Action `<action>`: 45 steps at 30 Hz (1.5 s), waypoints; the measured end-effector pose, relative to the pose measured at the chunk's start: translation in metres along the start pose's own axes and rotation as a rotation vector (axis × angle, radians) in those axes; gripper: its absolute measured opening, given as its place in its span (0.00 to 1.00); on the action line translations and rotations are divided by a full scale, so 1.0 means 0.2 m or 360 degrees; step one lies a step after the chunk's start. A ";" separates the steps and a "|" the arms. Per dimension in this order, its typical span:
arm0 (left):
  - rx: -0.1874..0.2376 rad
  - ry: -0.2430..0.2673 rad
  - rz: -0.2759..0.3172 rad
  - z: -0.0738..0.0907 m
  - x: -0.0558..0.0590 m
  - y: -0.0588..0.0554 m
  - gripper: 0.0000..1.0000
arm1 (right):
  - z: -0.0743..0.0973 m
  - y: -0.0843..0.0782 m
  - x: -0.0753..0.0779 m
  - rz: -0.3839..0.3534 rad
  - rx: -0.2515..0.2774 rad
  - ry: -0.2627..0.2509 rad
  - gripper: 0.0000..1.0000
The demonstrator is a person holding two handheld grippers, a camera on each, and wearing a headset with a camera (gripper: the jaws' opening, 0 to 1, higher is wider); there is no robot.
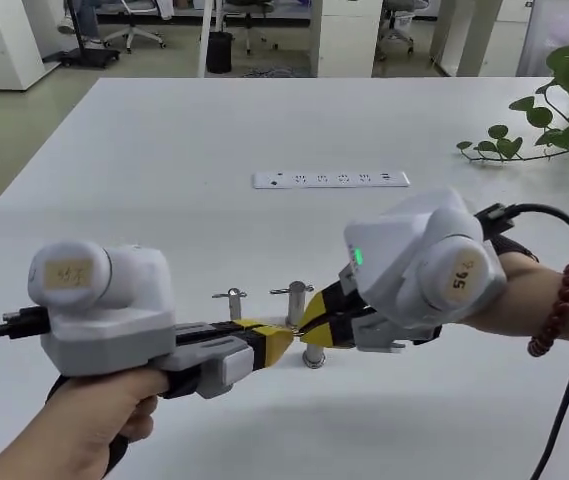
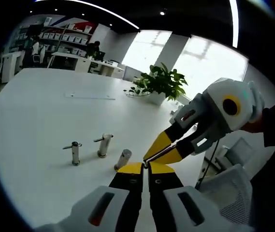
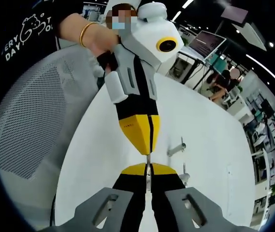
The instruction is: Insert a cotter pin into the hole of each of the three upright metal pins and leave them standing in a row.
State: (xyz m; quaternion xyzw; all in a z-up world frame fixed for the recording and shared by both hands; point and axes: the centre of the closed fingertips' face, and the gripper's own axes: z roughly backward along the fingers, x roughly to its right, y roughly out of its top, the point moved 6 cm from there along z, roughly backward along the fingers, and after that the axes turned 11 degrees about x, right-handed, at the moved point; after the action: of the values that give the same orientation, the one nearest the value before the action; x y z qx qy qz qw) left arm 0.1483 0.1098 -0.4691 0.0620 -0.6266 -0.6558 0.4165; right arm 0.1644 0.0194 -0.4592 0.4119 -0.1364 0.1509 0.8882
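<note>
Left gripper and right gripper jaws both closed tip-to-tip on the thin silver cotter pin, near the bare third steel pin. I'd hand over to one grip, then align squarely with the hole.

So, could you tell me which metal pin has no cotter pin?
The pin nearest the left tool; the other two pins each carry one.

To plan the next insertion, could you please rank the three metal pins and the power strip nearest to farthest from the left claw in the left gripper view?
1. Bare metal pin, just left of the left claw.
2. Middle metal pin, further left.
3. Leftmost metal pin.
4. Power strip, far back.
</note>
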 end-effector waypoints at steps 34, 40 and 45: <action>0.0045 -0.0181 -0.0451 0.04 0.01 -0.03 0.00 | 0.07 -0.12 -0.01 -0.1072 0.0427 -0.0002 0.09; 0.0070 -0.0256 -0.0471 0.04 0.02 -0.03 0.00 | 0.06 -0.13 -0.04 -0.1129 0.0475 0.0050 0.11; 0.0072 -0.0315 -0.0443 0.05 0.03 -0.05 0.00 | 0.06 -0.12 -0.08 -0.1195 0.0557 0.0144 0.11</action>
State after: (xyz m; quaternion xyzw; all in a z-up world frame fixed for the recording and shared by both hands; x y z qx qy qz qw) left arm 0.1343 0.1123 -0.4732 0.0927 -0.6646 -0.6957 0.2563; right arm 0.1572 -0.0064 -0.4736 0.5707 0.0902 -0.1447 0.8033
